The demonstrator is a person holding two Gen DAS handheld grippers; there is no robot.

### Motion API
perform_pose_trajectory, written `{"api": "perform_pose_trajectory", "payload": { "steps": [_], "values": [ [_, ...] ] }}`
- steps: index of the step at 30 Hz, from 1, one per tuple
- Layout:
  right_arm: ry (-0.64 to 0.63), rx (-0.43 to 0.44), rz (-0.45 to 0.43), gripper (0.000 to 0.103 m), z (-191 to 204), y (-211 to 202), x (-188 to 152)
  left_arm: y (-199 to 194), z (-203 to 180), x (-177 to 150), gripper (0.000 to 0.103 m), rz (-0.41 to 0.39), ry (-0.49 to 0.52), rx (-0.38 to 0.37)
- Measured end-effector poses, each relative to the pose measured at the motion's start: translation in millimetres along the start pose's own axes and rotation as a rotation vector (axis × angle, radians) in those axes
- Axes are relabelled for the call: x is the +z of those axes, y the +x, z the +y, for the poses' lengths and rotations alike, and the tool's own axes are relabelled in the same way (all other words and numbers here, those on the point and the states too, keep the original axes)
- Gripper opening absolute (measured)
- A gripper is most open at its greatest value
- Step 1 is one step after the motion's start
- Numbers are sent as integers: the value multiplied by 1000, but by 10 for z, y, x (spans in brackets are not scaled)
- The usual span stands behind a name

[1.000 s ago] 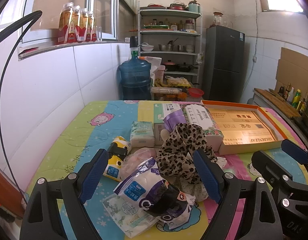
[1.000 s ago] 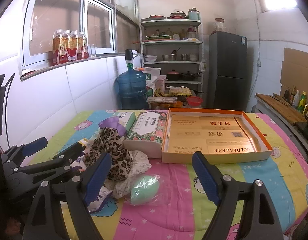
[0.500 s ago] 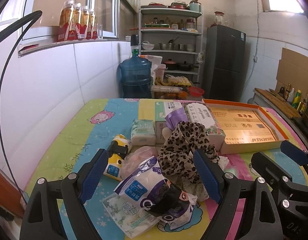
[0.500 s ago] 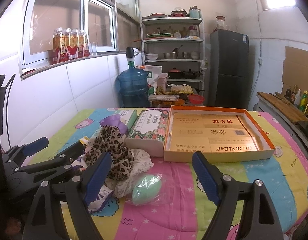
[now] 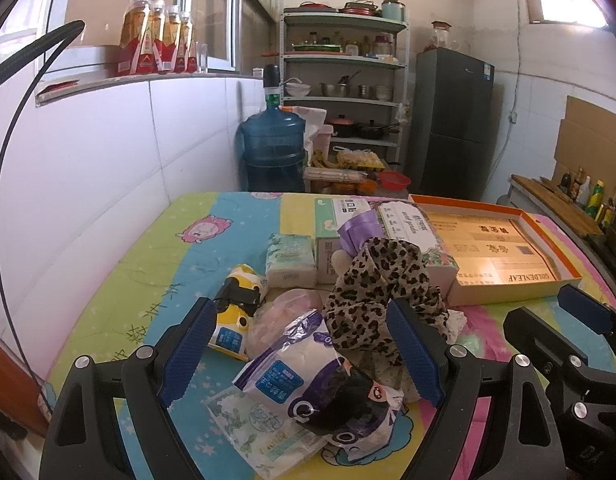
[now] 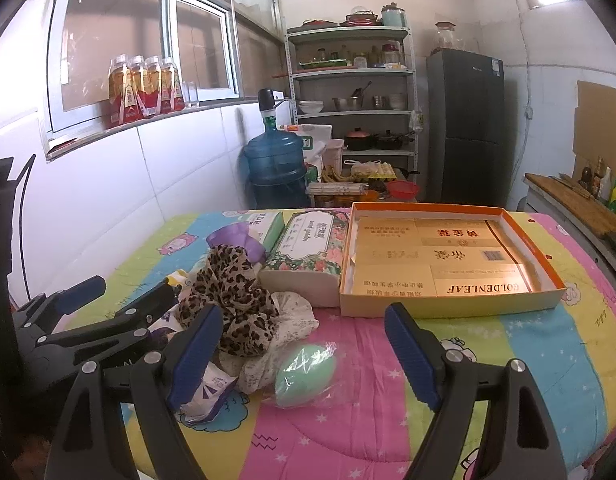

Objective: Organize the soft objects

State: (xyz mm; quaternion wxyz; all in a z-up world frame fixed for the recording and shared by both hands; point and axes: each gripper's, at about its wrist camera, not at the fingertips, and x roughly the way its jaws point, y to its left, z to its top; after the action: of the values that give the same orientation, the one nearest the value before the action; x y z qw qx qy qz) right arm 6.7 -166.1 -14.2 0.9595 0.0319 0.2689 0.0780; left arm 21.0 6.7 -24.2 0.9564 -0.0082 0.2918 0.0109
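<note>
Soft goods sit heaped near the left front of the quilt (image 6: 387, 360), between your two grippers. Your left gripper (image 5: 304, 344) hovers over the heap with its fingers spread wide and nothing between them; your right gripper (image 6: 304, 348) hangs just beside it, fingers likewise wide apart and empty.

A leopard cloth (image 5: 379, 288) crowns the pile, draped over a white lace fabric (image 6: 292, 320). In front of it, toward the quilt's near edge, lies a purple-and-white packet (image 5: 308, 380) resting on a flat wipes pack (image 5: 252, 424). A pink bagged item (image 5: 284, 312) touches the packet's far side, and a yellow pouch (image 5: 238, 312) lies just left of that. A green sponge (image 6: 306, 374) in clear wrap sits on the pink stripe, right of the lace.

Behind the heap, a small tissue pack (image 5: 290, 260) stands beside a green-and-white box (image 5: 335, 228). A purple item (image 6: 236, 240) peeks out above the leopard cloth. A floral tissue box (image 6: 308, 256) lies next to it, touching the left wall of an open orange tray (image 6: 451, 304) printed GOLDENLEAF, which fills the quilt's far right area.

Beyond the far edge stand a water jug (image 6: 274, 168), shelves (image 6: 351, 92) and a fridge (image 6: 465, 128).
</note>
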Motion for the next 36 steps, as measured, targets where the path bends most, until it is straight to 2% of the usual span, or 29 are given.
{"api": "perform_pose_trajectory", "payload": {
  "steps": [13,19,29,30,34,36],
  "values": [
    [-48,49,47,83,128,189,-29,160,245,-48,88,19,-26,31],
    [-50,70,82,83,176,326,-38,225,396,-58,88,19,-29,5],
    [-124,97,130,83,353,674,28,275,649,-121,88,24,-54,-36],
    [-135,101,134,81,374,723,40,277,665,-121,88,23,-56,-38],
    [-157,113,142,46,410,817,75,287,692,-125,88,26,-53,-58],
    [-155,141,164,34,415,875,77,287,682,-133,88,27,-48,-80]
  ]
}}
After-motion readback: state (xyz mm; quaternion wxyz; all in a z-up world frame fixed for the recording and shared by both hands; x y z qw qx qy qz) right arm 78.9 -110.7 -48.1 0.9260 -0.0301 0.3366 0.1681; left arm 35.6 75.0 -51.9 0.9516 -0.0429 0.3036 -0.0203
